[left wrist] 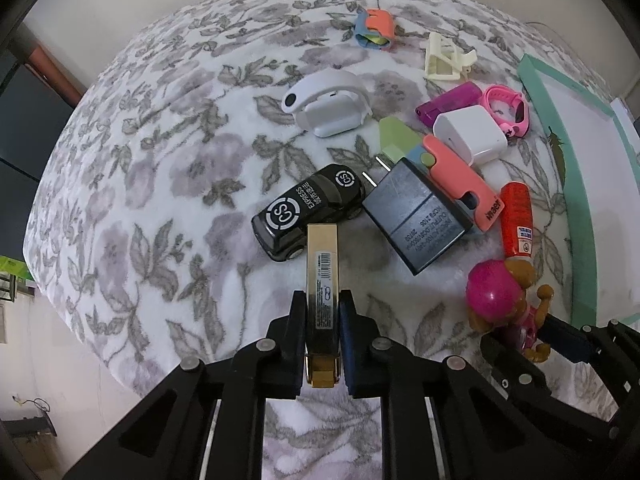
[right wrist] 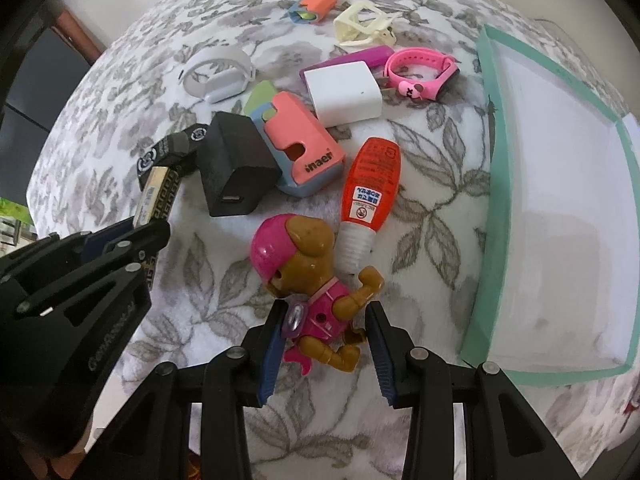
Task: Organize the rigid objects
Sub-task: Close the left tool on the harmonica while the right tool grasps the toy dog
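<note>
- Now the left gripper (left wrist: 321, 312) has its fingers (left wrist: 295, 320) clamped on a gold rectangular case (left wrist: 321, 264) with a barcode label; the case points toward 12 o'clock and its far end touches the black toy car (left wrist: 308, 210).
- The right gripper (right wrist: 325, 336) has its fingers (right wrist: 382, 360) spread fairly wide on either side of the pup figure (right wrist: 308, 280) with the pink helmet; the left blue pad meets the figure's back, while the other pad stands just beside its legs, and I cannot tell whether that one touches.
- The figure lies on the floral blanket (right wrist: 224, 288), just below an orange glue bottle (right wrist: 370, 196) whose white cap nearly meets the pup's raised paw.
- At 10 o'clock from the figure sit a black USB charger (right wrist: 234, 168) and a salmon-and-blue toy knife (right wrist: 302, 148), side by side and touching.
- Farther toward 12 o'clock are a white charger cube (right wrist: 346, 92), a pink kids' watch (right wrist: 424, 72), a purple lighter (right wrist: 360, 58), a cream plastic clip (right wrist: 362, 24) and a white band on its dock (right wrist: 218, 72).
- At 3 o'clock stands a white tray with a teal rim (right wrist: 500, 160), nothing visible inside.
</note>
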